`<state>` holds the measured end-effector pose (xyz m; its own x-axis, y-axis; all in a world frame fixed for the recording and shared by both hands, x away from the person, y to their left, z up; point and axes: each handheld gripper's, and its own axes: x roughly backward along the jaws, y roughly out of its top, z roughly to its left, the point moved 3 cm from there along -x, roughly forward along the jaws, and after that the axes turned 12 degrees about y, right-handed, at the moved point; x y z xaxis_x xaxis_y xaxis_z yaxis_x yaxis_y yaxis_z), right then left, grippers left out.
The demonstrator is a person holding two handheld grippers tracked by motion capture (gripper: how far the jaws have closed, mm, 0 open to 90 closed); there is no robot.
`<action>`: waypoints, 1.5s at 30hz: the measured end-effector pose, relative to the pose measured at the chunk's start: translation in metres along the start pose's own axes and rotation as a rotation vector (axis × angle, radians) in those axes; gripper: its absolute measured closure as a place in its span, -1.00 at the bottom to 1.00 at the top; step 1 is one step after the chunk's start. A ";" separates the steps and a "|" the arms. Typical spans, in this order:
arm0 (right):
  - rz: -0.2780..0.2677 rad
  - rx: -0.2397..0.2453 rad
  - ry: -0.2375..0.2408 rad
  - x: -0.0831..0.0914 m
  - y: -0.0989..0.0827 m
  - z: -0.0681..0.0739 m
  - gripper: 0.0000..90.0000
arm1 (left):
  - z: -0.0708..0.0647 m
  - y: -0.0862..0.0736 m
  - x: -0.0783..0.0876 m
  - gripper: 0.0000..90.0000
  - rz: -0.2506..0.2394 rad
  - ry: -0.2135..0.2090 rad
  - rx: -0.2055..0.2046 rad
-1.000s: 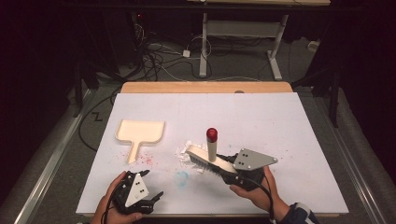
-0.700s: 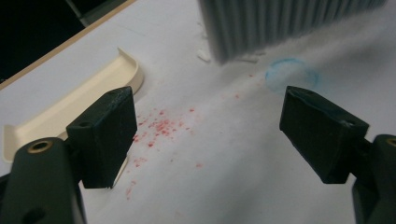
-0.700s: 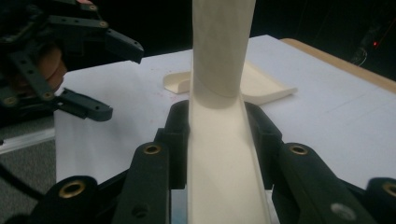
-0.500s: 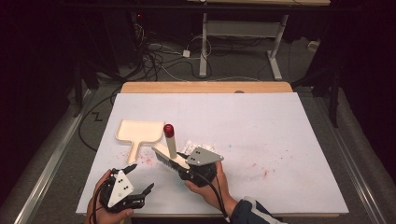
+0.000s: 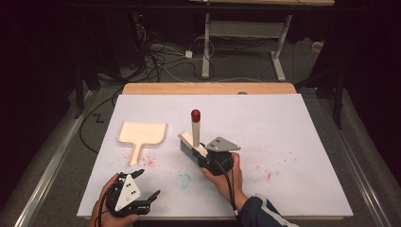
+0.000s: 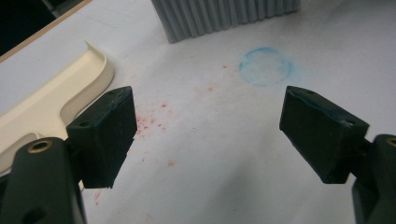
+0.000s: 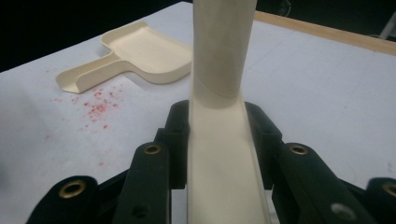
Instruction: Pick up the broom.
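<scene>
A cream brush [image 5: 193, 142] with a red-tipped upright handle [image 5: 195, 114] and grey bristles [image 6: 224, 16] rests bristles-down on the white table [image 5: 293, 123], near its middle. My right gripper [image 5: 202, 154] is shut on the brush's back, with the jaws clamping its cream body [image 7: 219, 140] from both sides. A cream dustpan [image 5: 142, 133] lies flat to the left of the brush, handle toward me. Red crumbs [image 5: 149, 161] are scattered beside its handle. My left gripper [image 5: 150, 183] hovers open at the near left edge with nothing between its jaws [image 6: 205, 130].
A blue ring mark [image 5: 183, 179] is on the sheet between the two grippers. More red specks [image 5: 265, 174] lie to the right of the right hand. A wooden strip [image 5: 208, 88] borders the far edge. Cables and table legs are on the dark floor beyond.
The right gripper carried the brush left toward the dustpan, then back right to the middle of the table. The left gripper stayed in place, still open.
</scene>
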<state>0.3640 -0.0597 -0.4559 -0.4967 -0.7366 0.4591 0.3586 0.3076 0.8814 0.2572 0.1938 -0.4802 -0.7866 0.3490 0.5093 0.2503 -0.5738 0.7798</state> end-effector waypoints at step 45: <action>0.117 0.180 0.097 0.101 -0.033 -0.029 0.52 | -0.015 0.003 -0.011 -0.60 0.044 -0.046 -0.086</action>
<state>0.3254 -0.1614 -0.4417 -0.3786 -0.7412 0.5544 0.2584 0.4905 0.8323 0.2584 0.1769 -0.4888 -0.7490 0.3544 0.5598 0.2330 -0.6500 0.7233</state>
